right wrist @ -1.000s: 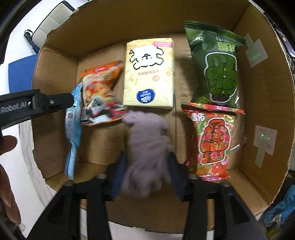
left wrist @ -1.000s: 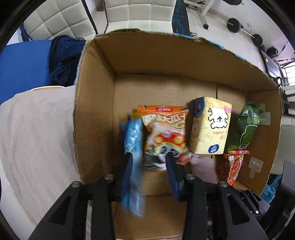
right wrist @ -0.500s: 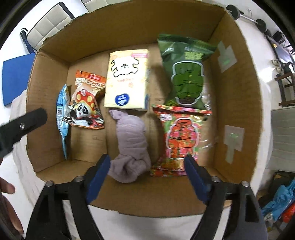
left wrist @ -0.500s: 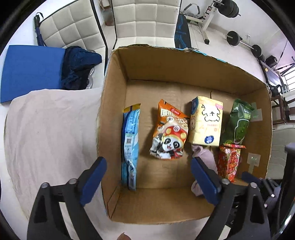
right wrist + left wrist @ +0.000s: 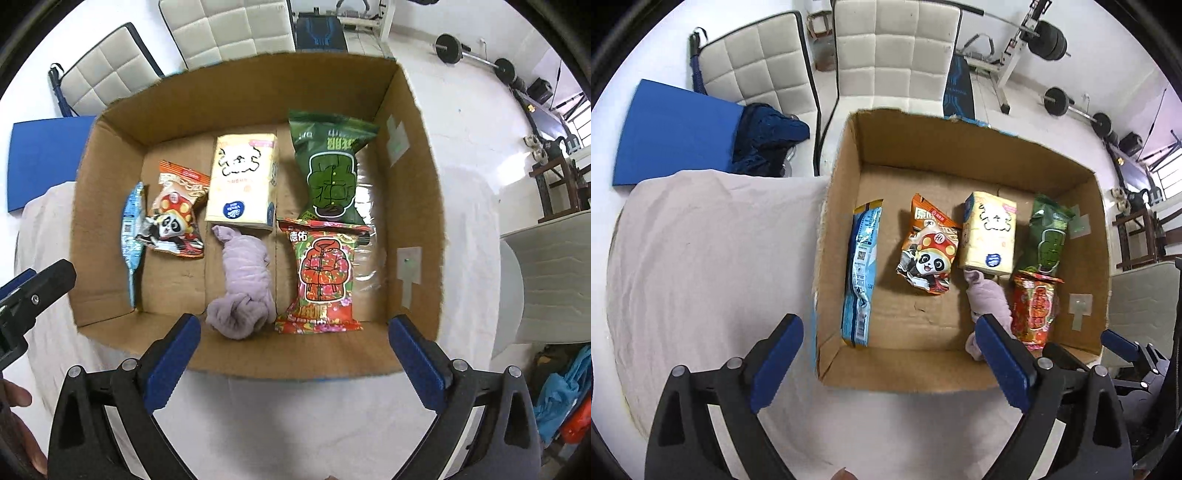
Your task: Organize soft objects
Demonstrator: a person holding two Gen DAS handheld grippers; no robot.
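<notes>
Cardboard fills the left wrist view: the open box (image 5: pixel 960 155) sits ahead of the left gripper (image 5: pixel 892 354), whose blue-padded fingers (image 5: pixel 777 362) are spread wide and hold nothing. Beyond the left finger a blue packet (image 5: pixel 860 273) stands on edge against the box wall. Between the fingers, further out, lies a panda snack bag (image 5: pixel 929 254), then a yellow tissue pack (image 5: pixel 990 236). Just past the right finger a lilac cloth bundle (image 5: pixel 988 299) touches the tissue pack, with a red packet (image 5: pixel 1036 310) beside it and a green packet (image 5: pixel 1047 236) beyond. A pale cloth (image 5: pixel 701 258) covers the table left of the box.

From the right wrist, the right gripper (image 5: pixel 293 354) also stands wide and empty. The lilac bundle (image 5: pixel 243 280) lies just ahead of its left finger, the red packet (image 5: pixel 321 273) between the fingers, the green packet (image 5: pixel 332 170) further on. At the left edge shows the tip of the left gripper (image 5: pixel 37 291).
</notes>
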